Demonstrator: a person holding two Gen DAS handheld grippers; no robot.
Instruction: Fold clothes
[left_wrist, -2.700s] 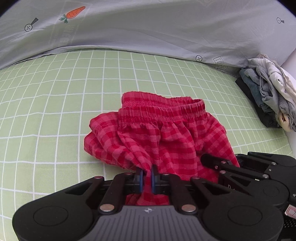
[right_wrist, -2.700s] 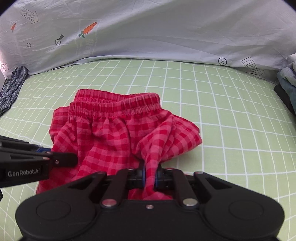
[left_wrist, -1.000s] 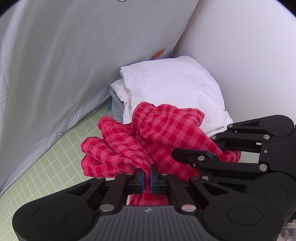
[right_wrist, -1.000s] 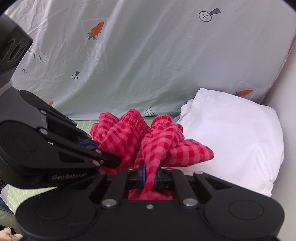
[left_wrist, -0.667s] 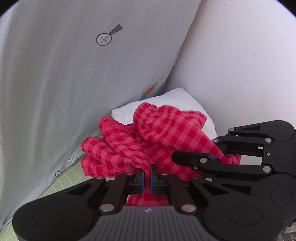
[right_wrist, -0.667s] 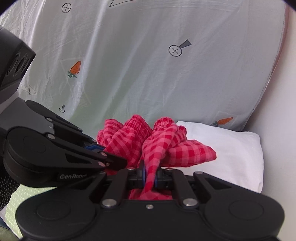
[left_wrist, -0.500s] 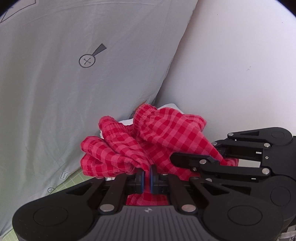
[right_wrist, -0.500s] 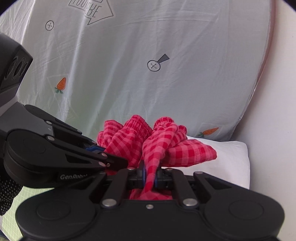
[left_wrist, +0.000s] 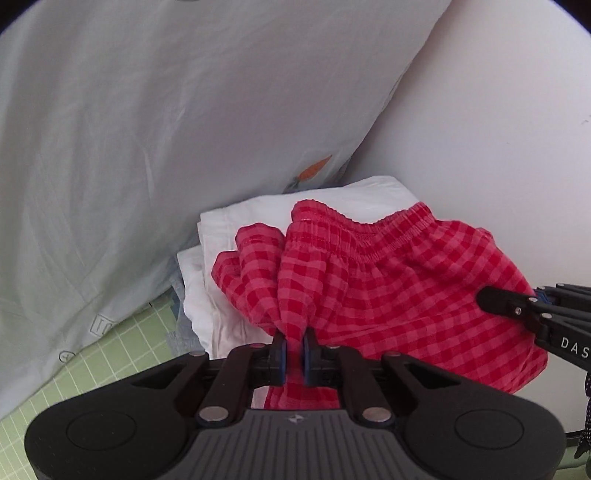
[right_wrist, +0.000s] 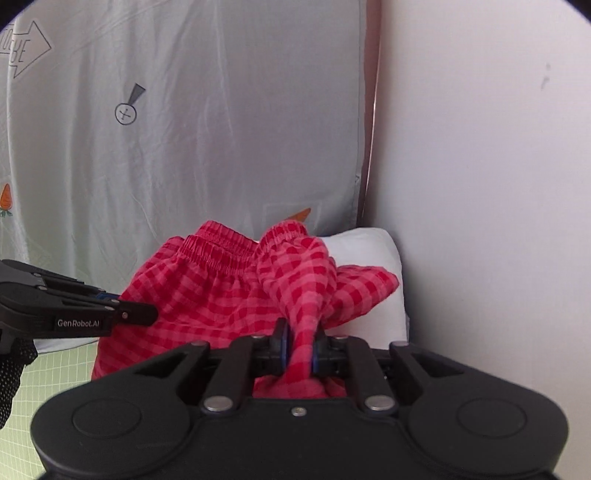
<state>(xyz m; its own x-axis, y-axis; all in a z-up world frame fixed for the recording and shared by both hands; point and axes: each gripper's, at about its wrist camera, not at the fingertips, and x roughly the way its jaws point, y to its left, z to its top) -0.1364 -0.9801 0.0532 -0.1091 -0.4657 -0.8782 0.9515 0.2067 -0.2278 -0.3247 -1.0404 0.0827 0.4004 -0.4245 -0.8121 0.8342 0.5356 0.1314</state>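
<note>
The red checked shorts (left_wrist: 388, 288) lie folded, waistband away from me, on a stack of folded white clothes (left_wrist: 229, 236) in the corner. My left gripper (left_wrist: 293, 347) pinches the shorts' near left edge; its jaws are opening with cloth still between the pads. My right gripper (right_wrist: 300, 347) pinches the near right edge of the shorts (right_wrist: 221, 295); its jaws are opening too, with a bunch of cloth between them. Each gripper shows in the other's view: the right gripper (left_wrist: 491, 299) at the right, the left gripper (right_wrist: 147, 314) at the left.
A grey printed sheet (left_wrist: 147, 147) hangs behind the stack and a white wall (left_wrist: 498, 129) closes the right side. The white stack (right_wrist: 373, 247) sits tight in that corner. The green grid bedsheet (left_wrist: 122, 350) runs off to the lower left.
Both grippers have come down with the shorts and moved apart. The shorts, bunched in the air before, now spread out on the white stack.
</note>
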